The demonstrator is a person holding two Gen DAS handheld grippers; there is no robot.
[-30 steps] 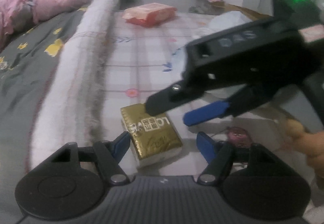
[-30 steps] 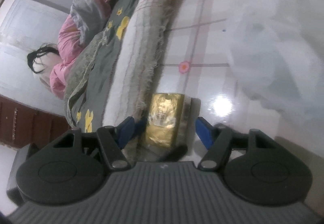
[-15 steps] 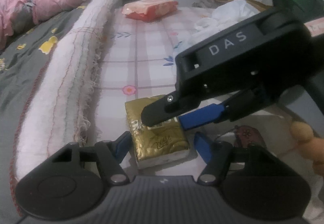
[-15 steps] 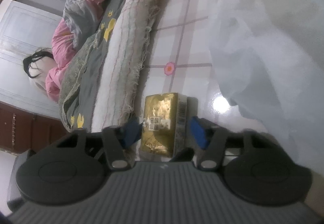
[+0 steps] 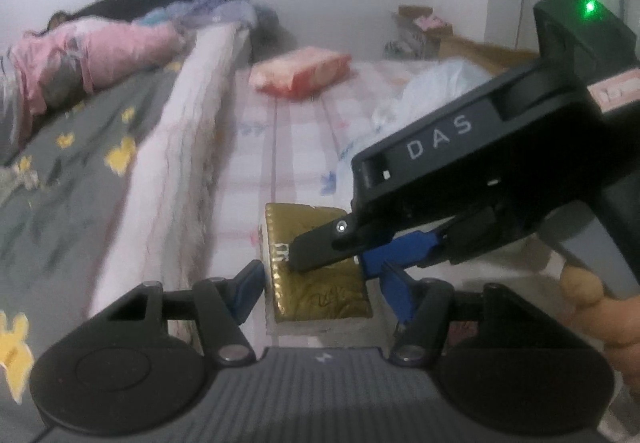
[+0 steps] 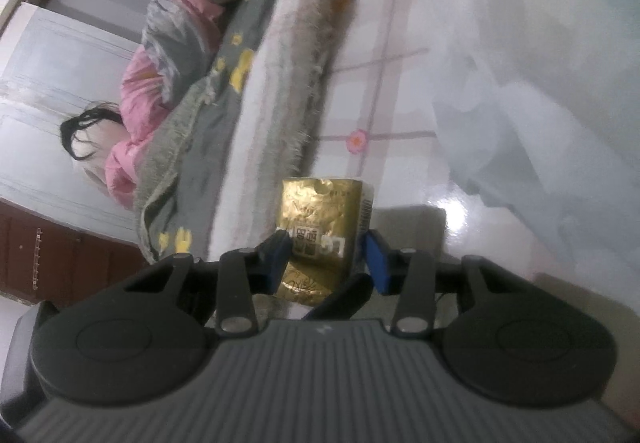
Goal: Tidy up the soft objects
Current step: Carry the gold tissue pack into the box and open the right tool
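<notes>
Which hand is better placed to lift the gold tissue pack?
Right. The right claw has just closed onto the gold tissue pack; the left claw only straddles it.

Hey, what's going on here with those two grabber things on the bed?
A person is working two handheld grippers over a gold tissue pack lying on the checked sheet. The right gripper has just been closing and now clamps the pack by its sides. The left gripper straddles the same pack, its jaws closing in, but contact isn't clear. A pink-orange pack and a white plastic bag lie farther along the bed.
</notes>
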